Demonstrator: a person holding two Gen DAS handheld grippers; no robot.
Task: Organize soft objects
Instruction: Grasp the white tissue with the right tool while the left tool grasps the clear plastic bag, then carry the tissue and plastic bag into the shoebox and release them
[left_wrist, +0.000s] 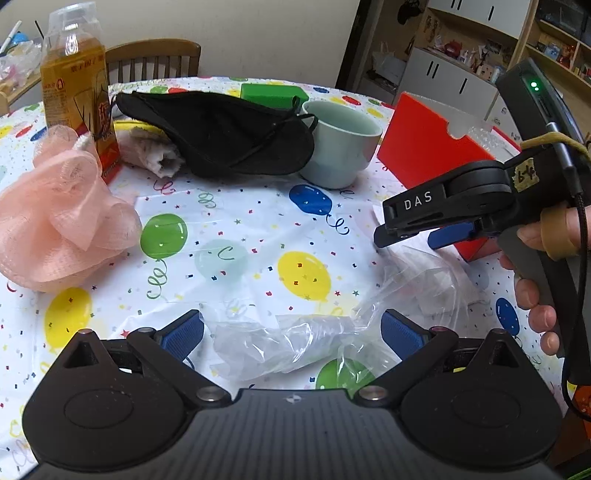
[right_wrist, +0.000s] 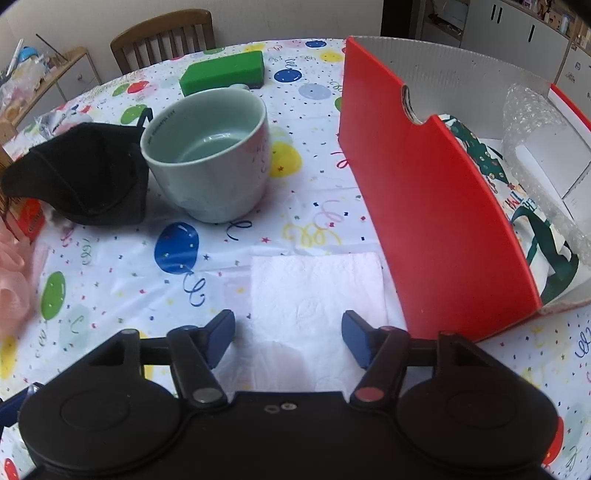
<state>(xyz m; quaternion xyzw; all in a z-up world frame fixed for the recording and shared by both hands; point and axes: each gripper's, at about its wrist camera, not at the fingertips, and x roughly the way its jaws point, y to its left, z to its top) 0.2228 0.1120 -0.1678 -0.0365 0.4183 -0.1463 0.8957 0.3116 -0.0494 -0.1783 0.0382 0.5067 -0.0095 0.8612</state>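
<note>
1. Grippers first: our left gripper (left_wrist: 291, 332) has its jaws spread wide and holds nothing; our right gripper (right_wrist: 288, 336) is also spread apart and empty.
2. Between the blue pads of the left gripper lies a crumpled clear plastic bag (left_wrist: 295, 339), flat on the balloon tablecloth (left_wrist: 236, 236). It looks very light, thin and slippery, so we think a pinch on a thick fold in its middle will hold better than on a single layer.
3. Just ahead of the right gripper, between its fingers, lies a white paper napkin (right_wrist: 317, 291). It is soft and tears easily; we would take it at one edge, pressing gently.
4. To the right of this gripper stands the red box (right_wrist: 436, 206), which already holds bubble wrap (right_wrist: 532, 110) and a printed cloth (right_wrist: 532, 236). We judge it is the place for soft things.
5. Far ahead on the left of the left gripper rest a pink mesh sponge (left_wrist: 62, 221) and a black mask (left_wrist: 229, 136), both springy and easy to squeeze.
6. The ceramic cup (right_wrist: 210, 155) is hard, so we leave it.
</note>
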